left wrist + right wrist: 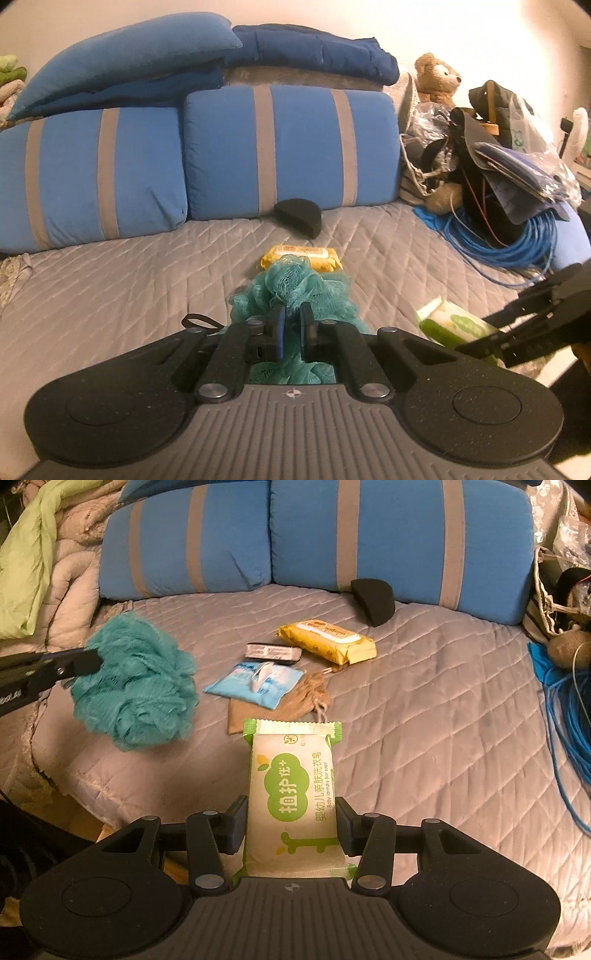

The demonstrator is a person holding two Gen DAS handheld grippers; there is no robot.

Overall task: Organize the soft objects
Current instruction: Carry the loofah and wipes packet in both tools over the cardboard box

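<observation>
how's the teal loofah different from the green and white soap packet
The teal loofah is a fluffy, shapeless mesh ball; the soap packet is a flat printed rectangle. The left tool pinches the loofah with its jaws nearly closed; the right tool spans the packet with its jaws wider. Both are held above the grey quilt.

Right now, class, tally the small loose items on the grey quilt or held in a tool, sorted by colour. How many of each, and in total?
Teal: 1, bath pouf, held in left tool
Green-white: 1, soap pack, held in right tool
Yellow: 1, wipes pack
Light blue: 1, pouch
Black: 2, foam wedge, small case
Tan: 1, drawstring bag
Total: 7
</observation>
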